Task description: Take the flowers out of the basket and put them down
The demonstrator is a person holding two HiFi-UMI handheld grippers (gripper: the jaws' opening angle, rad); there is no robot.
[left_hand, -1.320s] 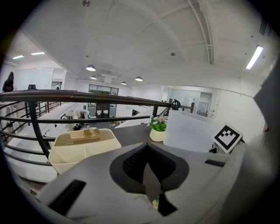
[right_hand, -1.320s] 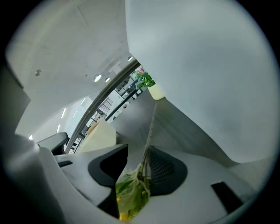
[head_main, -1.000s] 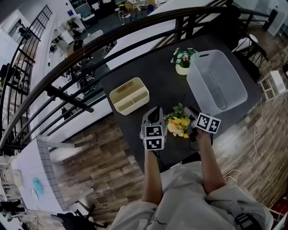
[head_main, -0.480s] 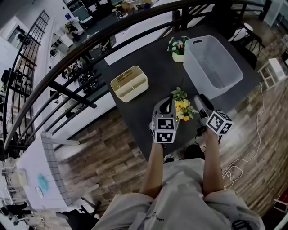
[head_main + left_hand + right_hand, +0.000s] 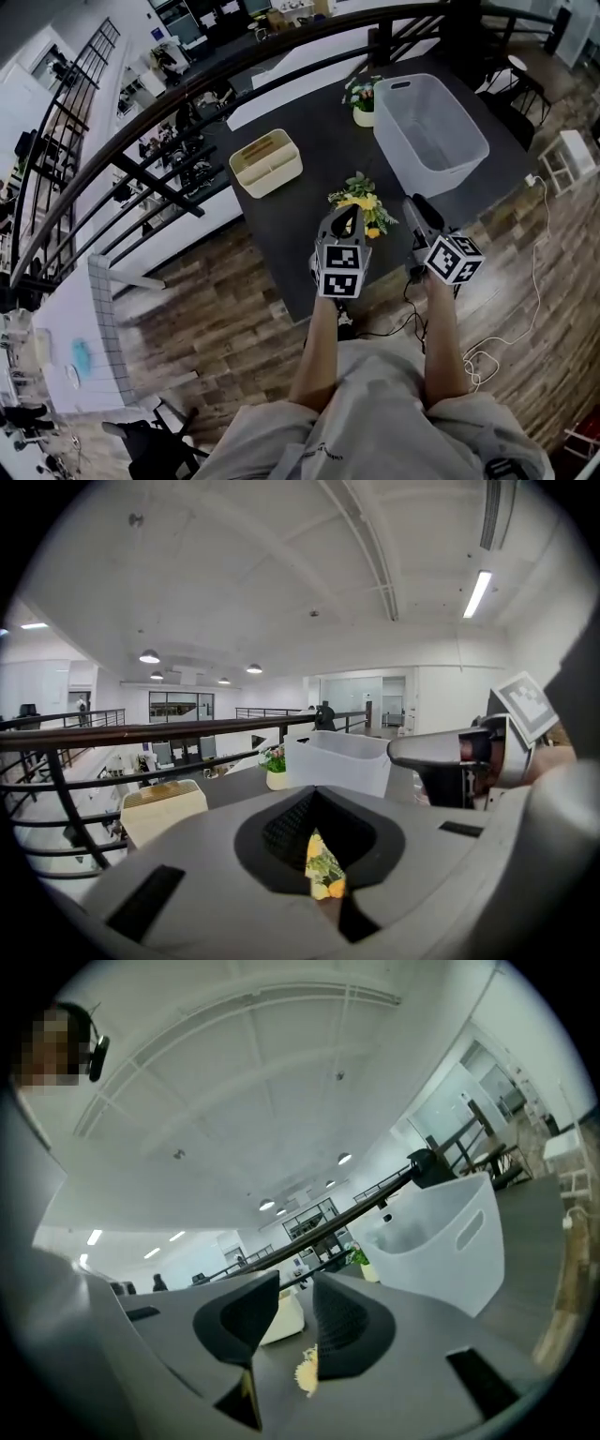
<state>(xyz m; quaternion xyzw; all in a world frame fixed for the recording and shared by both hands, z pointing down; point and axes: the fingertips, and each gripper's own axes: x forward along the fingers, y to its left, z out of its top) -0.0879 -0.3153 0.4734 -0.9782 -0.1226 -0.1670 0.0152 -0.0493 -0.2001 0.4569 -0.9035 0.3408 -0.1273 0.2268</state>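
Flowers (image 5: 360,201) lie at the desk's (image 5: 328,150) near edge, just beyond both grippers. Left gripper (image 5: 342,213) is nearer, its jaws together and empty; right gripper (image 5: 412,202) half-open jaws, just been closing on nothing.

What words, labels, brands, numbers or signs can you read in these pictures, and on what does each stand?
None can be read.
The left gripper and right gripper carry black-and-white square markers, which are patterns, not words.
The white basket, cream caddy and flower pot show no print.
Anything farther off is too small to read.
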